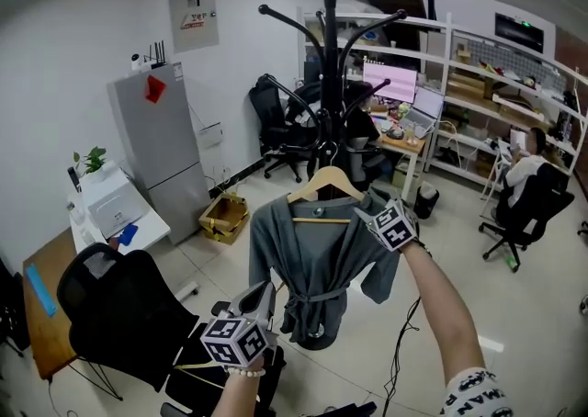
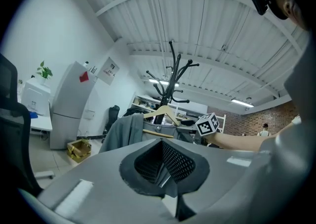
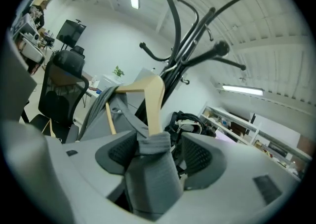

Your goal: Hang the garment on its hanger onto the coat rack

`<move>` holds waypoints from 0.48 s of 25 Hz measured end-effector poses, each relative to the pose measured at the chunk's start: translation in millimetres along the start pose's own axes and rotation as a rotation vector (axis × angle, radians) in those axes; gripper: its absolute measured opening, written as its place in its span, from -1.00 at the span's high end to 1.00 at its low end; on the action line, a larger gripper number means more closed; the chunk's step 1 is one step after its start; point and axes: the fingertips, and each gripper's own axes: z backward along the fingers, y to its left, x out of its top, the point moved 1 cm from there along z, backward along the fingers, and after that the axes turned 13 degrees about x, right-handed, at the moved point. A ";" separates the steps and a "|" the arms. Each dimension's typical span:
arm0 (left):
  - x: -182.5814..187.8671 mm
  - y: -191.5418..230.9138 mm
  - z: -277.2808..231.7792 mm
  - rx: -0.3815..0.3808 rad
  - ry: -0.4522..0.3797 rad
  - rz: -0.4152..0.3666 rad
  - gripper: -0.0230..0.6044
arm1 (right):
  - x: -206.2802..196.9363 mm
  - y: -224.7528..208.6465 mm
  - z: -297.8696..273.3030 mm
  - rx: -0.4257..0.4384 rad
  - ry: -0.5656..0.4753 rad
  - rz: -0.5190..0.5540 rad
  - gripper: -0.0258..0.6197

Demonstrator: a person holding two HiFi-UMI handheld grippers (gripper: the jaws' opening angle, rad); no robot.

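Nearest, low in the head view, the left gripper (image 1: 260, 300) hovers with its jaws closed together on nothing, apparently idle. Beyond it, one grey garment (image 1: 317, 264) drapes from one wooden hanger (image 1: 323, 184), whose hook seems to rest on the one black coat rack (image 1: 329, 57). The right gripper (image 3: 157, 155), second of two, has its jaws spread wide around the garment's shoulder, pads not pressing, probably letting go.

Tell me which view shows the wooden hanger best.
The head view: the wooden hanger shows both arms and crossbar, with the grey garment on it. The left gripper view shows it small and far off; the right gripper view shows mainly one arm, close up.
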 end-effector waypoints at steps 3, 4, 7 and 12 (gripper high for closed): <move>-5.7 4.5 4.6 -0.007 0.018 0.005 0.96 | 15.7 8.2 23.7 -0.045 -0.061 0.000 -0.01; -6.9 6.0 6.0 -0.009 0.020 0.008 0.97 | 22.3 12.2 32.1 -0.053 -0.080 0.000 -0.01; -10.0 11.6 11.7 -0.007 0.024 0.003 0.97 | 42.1 37.4 64.1 -0.077 -0.149 0.010 -0.01; -23.1 22.4 17.1 0.011 0.041 -0.041 0.97 | 36.3 109.0 113.9 -0.083 -0.270 -0.147 0.47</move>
